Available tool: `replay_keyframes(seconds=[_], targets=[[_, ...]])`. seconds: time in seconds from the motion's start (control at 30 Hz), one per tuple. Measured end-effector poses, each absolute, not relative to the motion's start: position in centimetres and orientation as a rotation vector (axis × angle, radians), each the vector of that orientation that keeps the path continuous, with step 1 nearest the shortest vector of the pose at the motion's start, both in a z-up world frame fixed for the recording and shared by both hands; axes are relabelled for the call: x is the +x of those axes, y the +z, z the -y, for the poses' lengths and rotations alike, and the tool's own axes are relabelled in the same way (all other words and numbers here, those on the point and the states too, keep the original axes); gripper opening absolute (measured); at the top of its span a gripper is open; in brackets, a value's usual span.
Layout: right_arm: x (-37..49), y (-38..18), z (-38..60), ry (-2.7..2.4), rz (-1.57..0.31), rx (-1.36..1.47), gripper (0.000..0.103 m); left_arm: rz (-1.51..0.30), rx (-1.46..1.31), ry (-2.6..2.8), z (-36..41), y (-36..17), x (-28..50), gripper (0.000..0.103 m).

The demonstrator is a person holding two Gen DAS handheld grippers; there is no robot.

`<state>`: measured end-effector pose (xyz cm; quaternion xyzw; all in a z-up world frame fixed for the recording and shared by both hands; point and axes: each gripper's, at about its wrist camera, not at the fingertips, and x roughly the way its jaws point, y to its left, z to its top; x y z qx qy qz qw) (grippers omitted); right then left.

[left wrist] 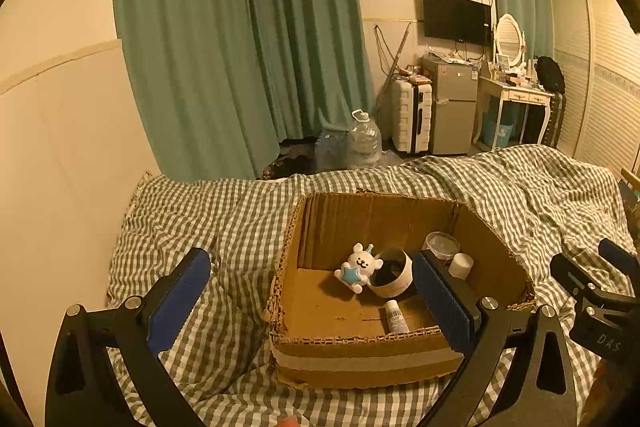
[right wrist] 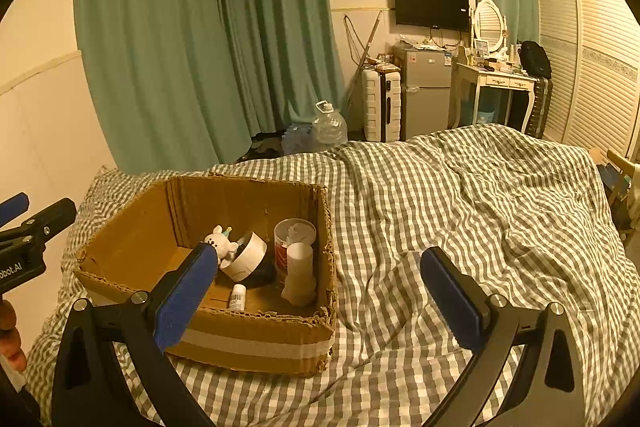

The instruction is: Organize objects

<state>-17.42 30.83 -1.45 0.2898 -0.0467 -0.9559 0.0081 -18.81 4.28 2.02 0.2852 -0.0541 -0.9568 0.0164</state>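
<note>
An open cardboard box (left wrist: 352, 351) (right wrist: 256, 343) sits on a checked bedcover. Inside lie a white bear toy with a blue star (left wrist: 358, 267) (right wrist: 220, 241), a white tape roll (left wrist: 394, 273) (right wrist: 246, 257), a small white bottle (left wrist: 396, 317) (right wrist: 237, 297), a clear lidded cup (left wrist: 442, 245) (right wrist: 294, 235) and a white cylinder (left wrist: 461, 265) (right wrist: 300, 279). My left gripper (left wrist: 312, 287) is open and empty, held in front of the box. My right gripper (right wrist: 320, 275) is open and empty over the box's right edge; it also shows at the right of the left wrist view (left wrist: 592, 291).
The checked bedcover (right wrist: 480, 211) spreads rumpled to the right. A cream wall (left wrist: 60, 147) runs along the left. Beyond the bed are green curtains (left wrist: 240, 47), a water jug (left wrist: 364, 139), a suitcase, a small fridge and a dressing table.
</note>
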Motion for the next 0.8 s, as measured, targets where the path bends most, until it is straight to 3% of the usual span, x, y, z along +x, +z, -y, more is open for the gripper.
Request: replay_keyframes(seconds=[0.8], targets=[[-17.6,-2.2,-29.3,-2.967,0.106,0.904,0.102,0.189,0.916,-2.987,-4.8,1.3,-18.2,0.103]])
